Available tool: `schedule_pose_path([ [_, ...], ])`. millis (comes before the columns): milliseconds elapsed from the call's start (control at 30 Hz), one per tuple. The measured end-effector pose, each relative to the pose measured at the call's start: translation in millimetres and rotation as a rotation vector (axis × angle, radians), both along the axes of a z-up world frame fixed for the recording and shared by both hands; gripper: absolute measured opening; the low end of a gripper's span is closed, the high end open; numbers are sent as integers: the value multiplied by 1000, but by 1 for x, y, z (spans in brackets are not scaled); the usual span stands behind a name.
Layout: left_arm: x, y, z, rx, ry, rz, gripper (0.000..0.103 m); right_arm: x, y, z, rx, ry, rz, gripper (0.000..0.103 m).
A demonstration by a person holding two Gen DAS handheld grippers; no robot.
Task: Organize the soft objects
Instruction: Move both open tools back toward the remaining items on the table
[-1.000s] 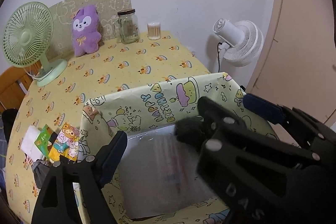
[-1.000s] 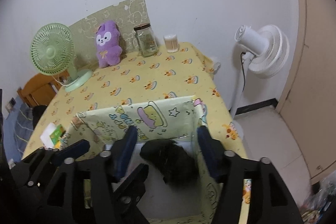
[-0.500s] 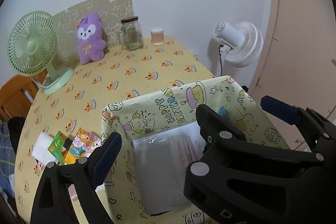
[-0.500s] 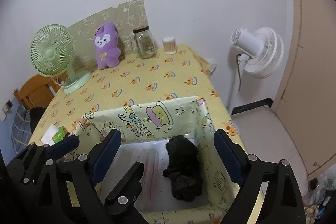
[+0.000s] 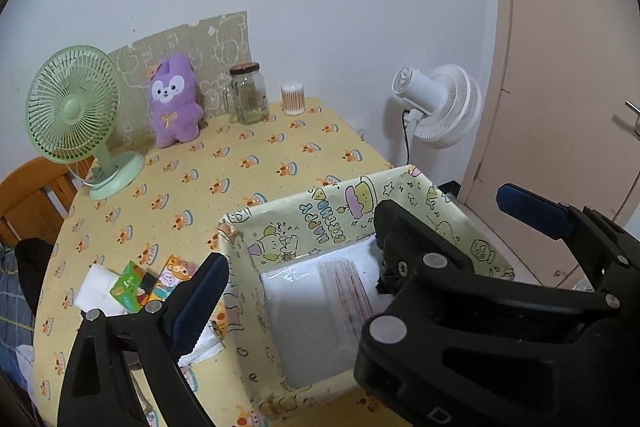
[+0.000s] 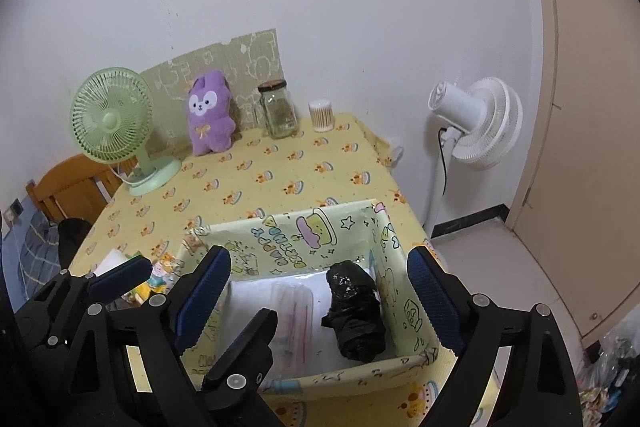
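A cartoon-printed box (image 5: 304, 203) (image 6: 280, 223) sits at the near edge of the yellow table. Inside it a black soft bundle (image 6: 356, 311) lies on the right, beside a clear flat packet (image 6: 288, 303) (image 5: 320, 307). In the left wrist view the bundle (image 5: 386, 275) is mostly hidden behind a finger of the right gripper. My right gripper (image 6: 319, 254) hovers above the box, open wide and holding nothing. My left gripper (image 5: 360, 231) is open too, straddling the box's left side. A purple plush (image 5: 174, 107) (image 6: 208, 117) stands against the far wall.
A green desk fan (image 5: 74, 115), a glass jar (image 5: 248, 95) and a cotton-swab tub (image 5: 293, 99) line the table's back. Colourful packets and tissue (image 5: 132, 285) lie left of the box. A white floor fan (image 6: 476, 123), a door and a wooden chair (image 6: 68, 183) surround the table.
Both grippers rose and drew back from the box. The right jaws spread off the black bundle, which stays lying in the box. The left jaws widened a little.
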State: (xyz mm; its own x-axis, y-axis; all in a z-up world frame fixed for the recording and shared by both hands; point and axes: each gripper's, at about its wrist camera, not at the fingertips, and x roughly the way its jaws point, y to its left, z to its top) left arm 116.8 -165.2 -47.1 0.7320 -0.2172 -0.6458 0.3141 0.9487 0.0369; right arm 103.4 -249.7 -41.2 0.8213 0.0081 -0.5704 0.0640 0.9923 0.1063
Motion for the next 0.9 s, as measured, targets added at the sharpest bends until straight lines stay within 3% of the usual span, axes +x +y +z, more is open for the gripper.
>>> schedule_pose_path([
  [467,-30,29,26,-23,-88,9,98,-28,30,24,-11,-51,-9,96],
  [900,-42,70,31,-46,-120,68,98,-37,70,31,-24,-85,22,101],
])
